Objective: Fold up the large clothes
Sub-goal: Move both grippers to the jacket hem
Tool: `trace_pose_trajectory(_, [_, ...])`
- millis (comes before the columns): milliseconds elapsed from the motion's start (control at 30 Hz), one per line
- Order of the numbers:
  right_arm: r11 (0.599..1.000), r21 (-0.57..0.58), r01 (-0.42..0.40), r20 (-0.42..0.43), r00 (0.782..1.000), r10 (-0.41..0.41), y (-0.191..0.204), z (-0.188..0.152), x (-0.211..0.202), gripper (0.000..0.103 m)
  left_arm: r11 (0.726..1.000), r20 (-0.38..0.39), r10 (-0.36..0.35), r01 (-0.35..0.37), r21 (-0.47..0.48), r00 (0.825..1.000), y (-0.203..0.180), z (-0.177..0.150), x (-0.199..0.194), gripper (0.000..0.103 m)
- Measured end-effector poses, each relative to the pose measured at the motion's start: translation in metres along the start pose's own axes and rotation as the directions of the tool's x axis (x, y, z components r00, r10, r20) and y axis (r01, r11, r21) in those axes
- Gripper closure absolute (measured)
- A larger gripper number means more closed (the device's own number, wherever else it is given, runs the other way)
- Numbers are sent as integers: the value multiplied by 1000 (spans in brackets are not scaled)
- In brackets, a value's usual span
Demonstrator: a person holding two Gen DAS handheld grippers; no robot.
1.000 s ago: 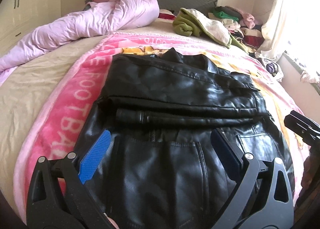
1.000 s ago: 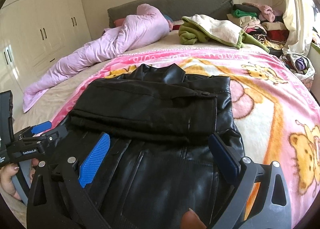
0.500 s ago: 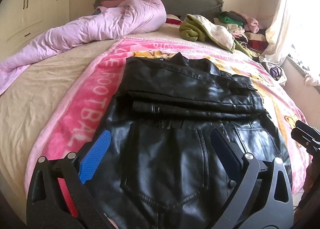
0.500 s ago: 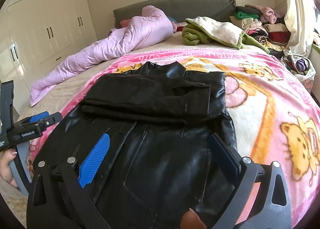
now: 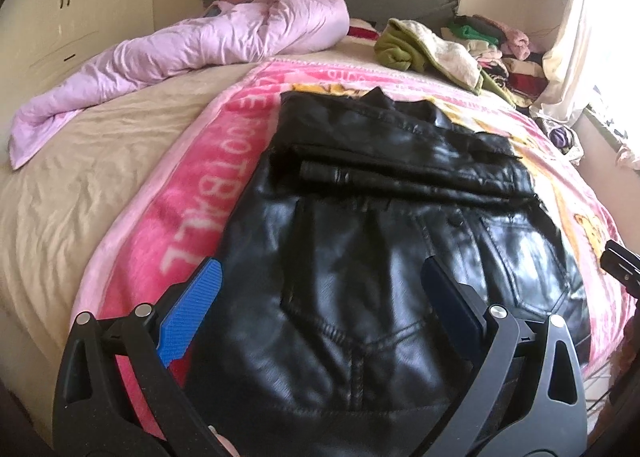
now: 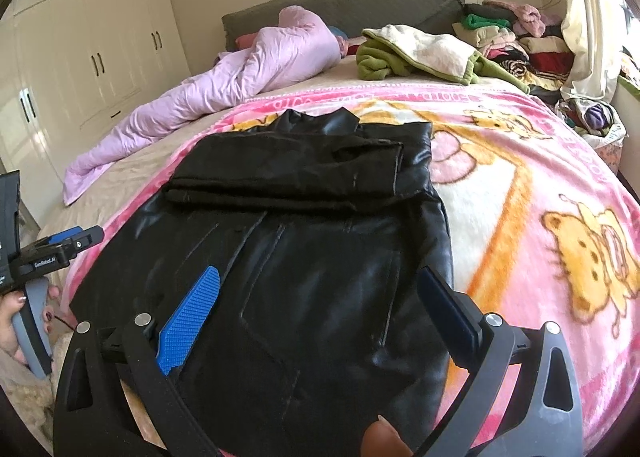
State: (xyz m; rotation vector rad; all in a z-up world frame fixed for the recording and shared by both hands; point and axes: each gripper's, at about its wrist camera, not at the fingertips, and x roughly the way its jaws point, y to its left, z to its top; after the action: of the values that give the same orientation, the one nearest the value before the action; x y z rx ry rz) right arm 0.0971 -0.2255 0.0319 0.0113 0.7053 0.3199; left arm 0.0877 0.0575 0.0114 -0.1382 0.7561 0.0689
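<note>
Both grippers had pulled back toward the near bed edge over the last second; more of the black leather jacket (image 5: 360, 257) showed. Left gripper (image 5: 320, 305) and right gripper (image 6: 324, 309) hovered above its hem, jaws wide apart, holding nothing. Likely lining up a hem grab for the next fold. The jacket lay on the pink blanket (image 6: 520, 185), sleeves folded across the upper half. The hem edge was cut off below frame. The far clothes pile (image 6: 512, 37) was too small to sort.
</note>
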Motion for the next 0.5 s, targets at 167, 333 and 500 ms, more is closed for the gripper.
trace_pose_trajectory(167, [1000, 0, -8, -23, 1000, 8, -4, -12, -7, 4, 1000, -24, 30, -30, -6, 999, 9, -10, -2, 9])
trace_pose_trajectory(333, [1000, -9, 6, -47, 999, -7, -8, -26, -11, 4, 999, -54, 53, -54, -1, 997, 17, -19, -1, 9])
trace_pose_trajectory(500, [1000, -11, 19, -78, 997, -20, -13, -38, -12, 4, 996, -85, 84, -85, -9, 993, 28, -30, 1, 9])
